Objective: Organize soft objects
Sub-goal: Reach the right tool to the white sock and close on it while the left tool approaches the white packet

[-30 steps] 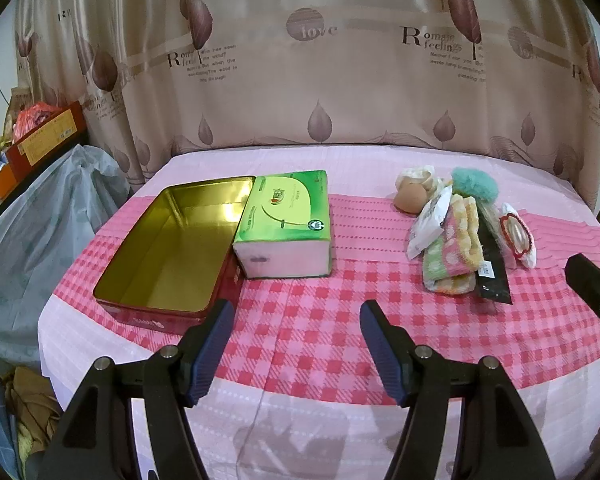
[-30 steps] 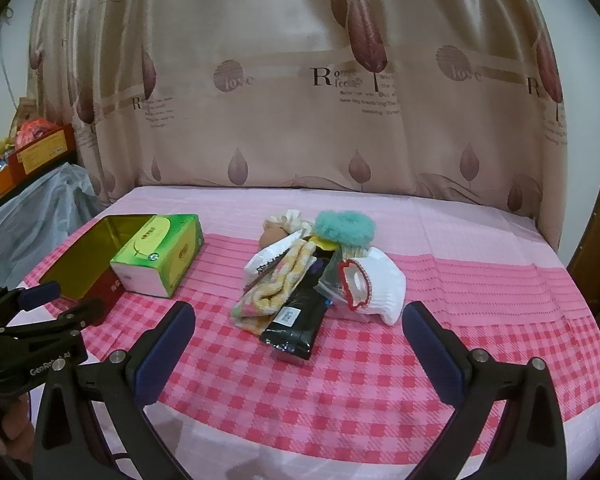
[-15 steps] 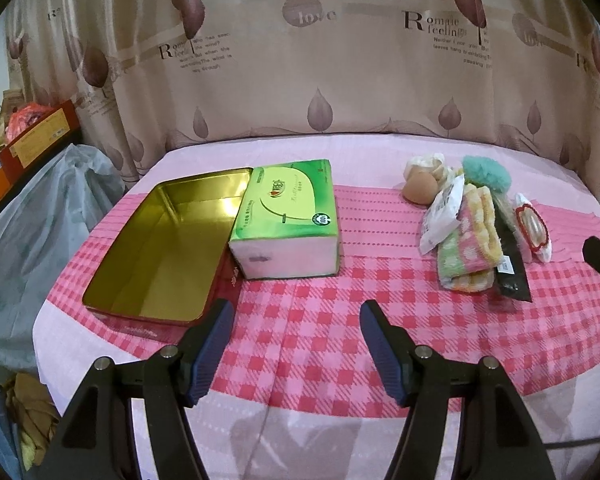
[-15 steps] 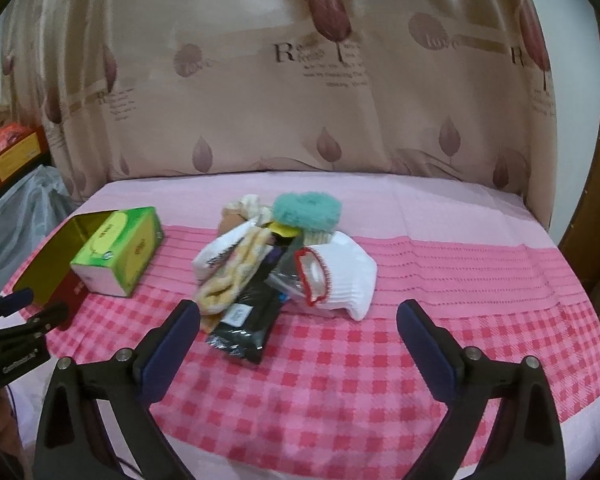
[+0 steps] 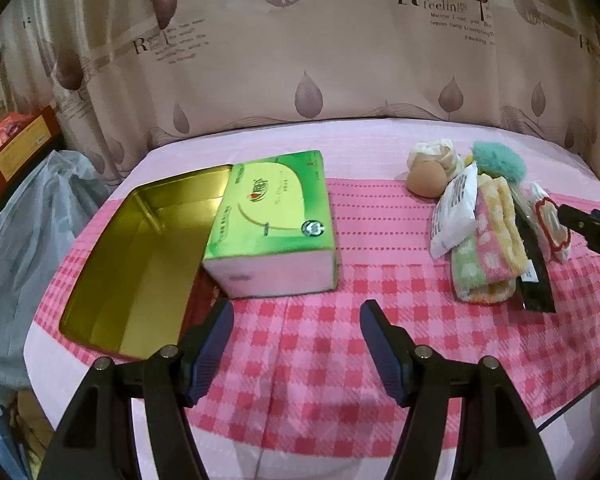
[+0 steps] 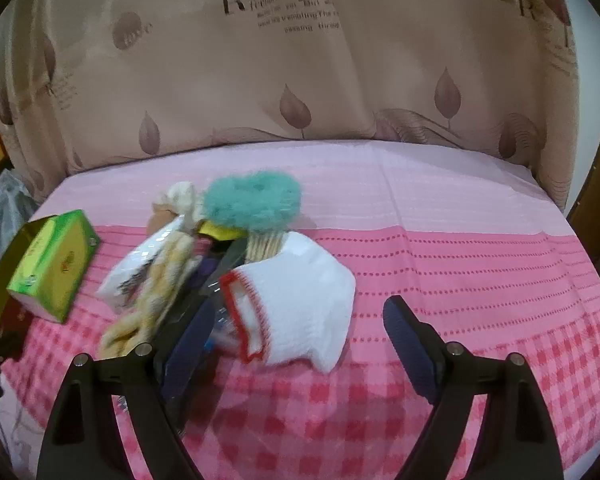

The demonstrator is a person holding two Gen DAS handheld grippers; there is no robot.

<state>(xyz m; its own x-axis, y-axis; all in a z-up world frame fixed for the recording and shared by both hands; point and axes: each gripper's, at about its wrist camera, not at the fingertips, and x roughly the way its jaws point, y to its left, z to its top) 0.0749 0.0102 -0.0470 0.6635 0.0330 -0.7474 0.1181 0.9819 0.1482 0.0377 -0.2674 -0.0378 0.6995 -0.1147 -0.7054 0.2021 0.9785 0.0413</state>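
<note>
Left wrist view: my left gripper [image 5: 296, 340] hangs over checked cloth [image 5: 320, 332], fingers spread, nothing between them. Gold tin [image 5: 140, 252] lies open just beside tissue box [image 5: 272, 224]; soft pile [image 5: 488, 220] off to right.

Right wrist view: my right gripper [image 6: 296, 332] straddles white sock [image 6: 300, 300], jaws have just been closing, pads not yet pressing. Step in hand, I judge: first pick. Next: finish squeeze on sock alone, clear of black packet [image 6: 204, 292], lift toward tin.

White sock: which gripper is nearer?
Right. The right gripper, jaws just closing but open, straddles the white sock without gripping. The left gripper hangs over bare cloth near the tissue box.
</note>
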